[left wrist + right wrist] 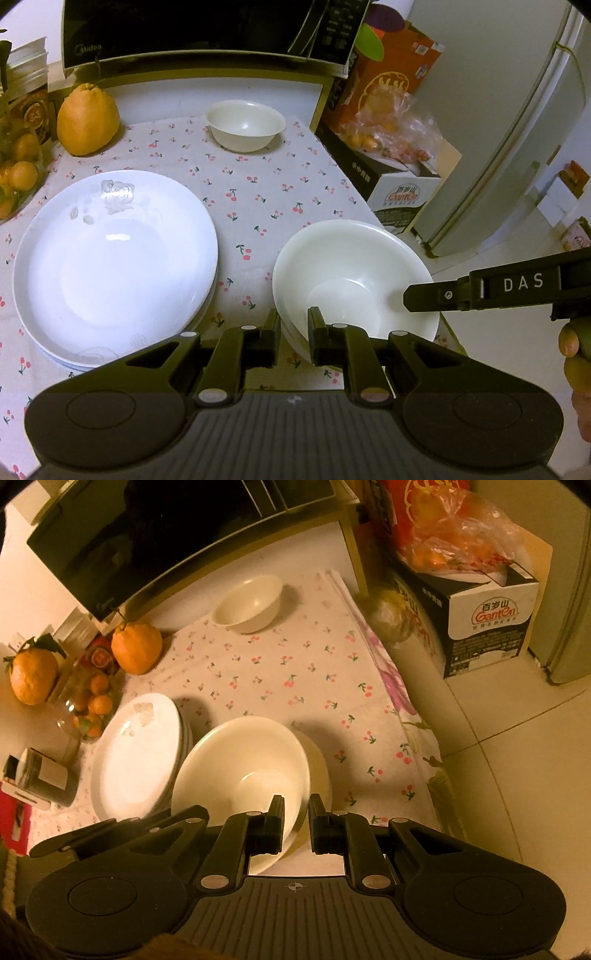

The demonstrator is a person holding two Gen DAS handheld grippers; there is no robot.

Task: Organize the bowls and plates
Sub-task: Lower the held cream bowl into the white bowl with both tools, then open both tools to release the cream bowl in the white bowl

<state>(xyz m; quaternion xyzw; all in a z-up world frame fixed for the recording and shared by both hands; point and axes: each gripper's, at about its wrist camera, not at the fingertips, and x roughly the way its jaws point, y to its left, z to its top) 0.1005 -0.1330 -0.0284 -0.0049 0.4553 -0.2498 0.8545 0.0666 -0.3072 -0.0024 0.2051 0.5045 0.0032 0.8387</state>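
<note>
Holding: both grippers straddle the rim of the large bowl (pixel 354 273) near the table's front right corner — the left gripper (pixel 294 334) at the near rim, the right gripper (pixel 296 821) at the rim's right side.
Left tool: one finger outside the wall, one inside; jaws set narrowly apart around the rim. Whether the pads actually press the wall I cannot tell.
Right tool: same arrangement, one finger inside and one outside; a clamp on the rim cannot be confirmed either.
Large bowl: sits tilted, and the right wrist view shows a second bowl (pixel 317 771) beneath it, so it looks nested or about to be — not yet level.
Plates (pixel 114 254): already stacked at the front left of the cherry-print cloth (pixel 258 192), several rims visible under the top one.
Small bowl (pixel 245 125): alone at the back edge of the cloth, well apart from the others, under the microwave (pixel 192 33).
Progress: judged from the layout, plates are done and the bowl stack is partly built.
Left to do: seat the large bowl squarely, then bring the small bowl forward and drop it inside.
Risk: the bowl stack stands close to the table's right edge.
</note>
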